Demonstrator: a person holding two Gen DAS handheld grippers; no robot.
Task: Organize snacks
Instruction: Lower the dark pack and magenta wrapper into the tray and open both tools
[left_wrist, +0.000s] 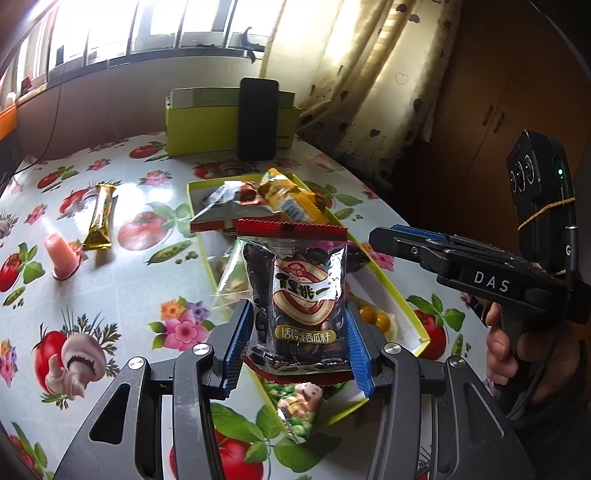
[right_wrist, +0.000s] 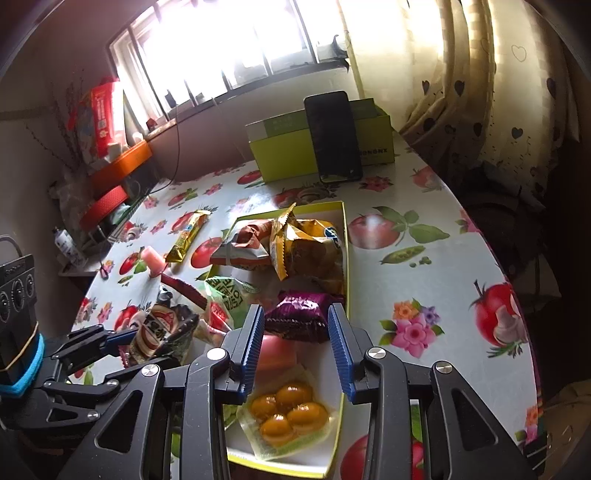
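My left gripper is shut on a dark packet of watermelon seeds with a red top edge, held upright above the yellow-rimmed snack tray. The same packet shows in the right wrist view, held by the left gripper. My right gripper is open and empty over the tray, above a purple packet and a pack of yellow candies. It also shows in the left wrist view. The tray holds several other snack bags.
On the flowered tablecloth left of the tray lie a gold snack bar and a pink jelly cup. A green box with a black phone leaning on it stands at the back. The table edge curves on the right.
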